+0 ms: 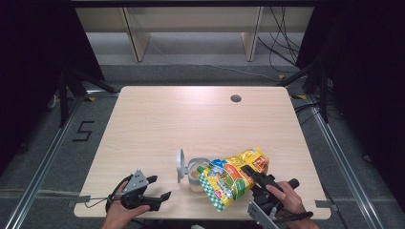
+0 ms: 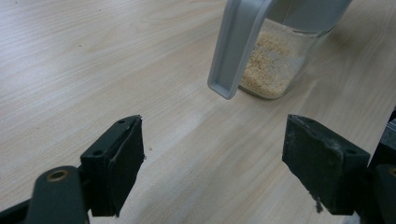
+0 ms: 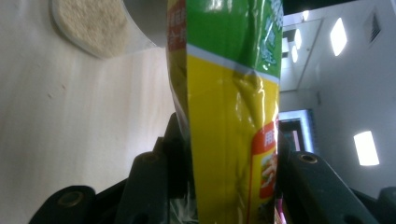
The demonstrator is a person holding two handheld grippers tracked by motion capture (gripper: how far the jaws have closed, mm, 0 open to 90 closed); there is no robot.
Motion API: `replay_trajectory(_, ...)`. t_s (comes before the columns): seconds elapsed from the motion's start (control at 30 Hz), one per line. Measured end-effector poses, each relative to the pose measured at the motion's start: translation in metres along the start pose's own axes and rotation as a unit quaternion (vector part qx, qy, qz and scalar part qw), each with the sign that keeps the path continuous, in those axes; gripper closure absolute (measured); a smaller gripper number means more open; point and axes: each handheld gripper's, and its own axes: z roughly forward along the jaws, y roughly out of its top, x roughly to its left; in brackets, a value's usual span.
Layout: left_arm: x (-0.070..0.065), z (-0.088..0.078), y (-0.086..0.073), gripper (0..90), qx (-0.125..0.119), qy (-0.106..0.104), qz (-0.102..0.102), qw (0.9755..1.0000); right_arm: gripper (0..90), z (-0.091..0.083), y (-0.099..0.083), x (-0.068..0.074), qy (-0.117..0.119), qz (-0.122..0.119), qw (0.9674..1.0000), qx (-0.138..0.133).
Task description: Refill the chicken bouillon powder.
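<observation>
A yellow and green snack bag (image 1: 234, 177) is tilted over a clear glass jar (image 1: 196, 175) near the table's front edge. My right gripper (image 1: 253, 174) is shut on the bag, whose yellow side (image 3: 229, 135) sits squeezed between the black jaws. The jar holds pale granules (image 2: 268, 65), and its grey flip lid (image 1: 180, 165) stands open at its left. My left gripper (image 1: 160, 188) rests open on the table to the jar's left, its pads (image 2: 116, 163) wide apart with nothing between them. The jar (image 2: 280, 51) stands just beyond them.
The light wood table (image 1: 191, 119) has a round cable hole (image 1: 235, 98) at the back right. Dark floor with rails surrounds it, and shelving legs stand behind.
</observation>
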Motion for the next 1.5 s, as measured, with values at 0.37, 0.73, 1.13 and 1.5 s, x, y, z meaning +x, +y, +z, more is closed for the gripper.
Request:
replay_trajectory(0.37,-0.001,-0.001,0.0,20.3,-0.006,-0.002,-0.013,0.9999,64.4,0.003,-0.011,0.006,0.029,0.111,0.9933,-0.017)
replay_trajectory(0.73,0.0,-0.002,0.001,20.4,-0.003,-0.002,0.002,1.0,65.0,0.003,-0.019,0.004,0.038,0.128,0.9908,-0.025)
replay_trajectory(1.13,0.0,-0.002,0.001,20.3,-0.007,-0.002,-0.006,1.0,65.6,0.008,-0.027,0.009,0.074,0.245,0.9646,-0.062)
replay_trajectory(1.5,0.0,-0.002,0.001,20.3,-0.003,-0.001,0.004,1.0,67.7,0.027,-0.056,0.016,0.102,0.394,0.9077,-0.103)
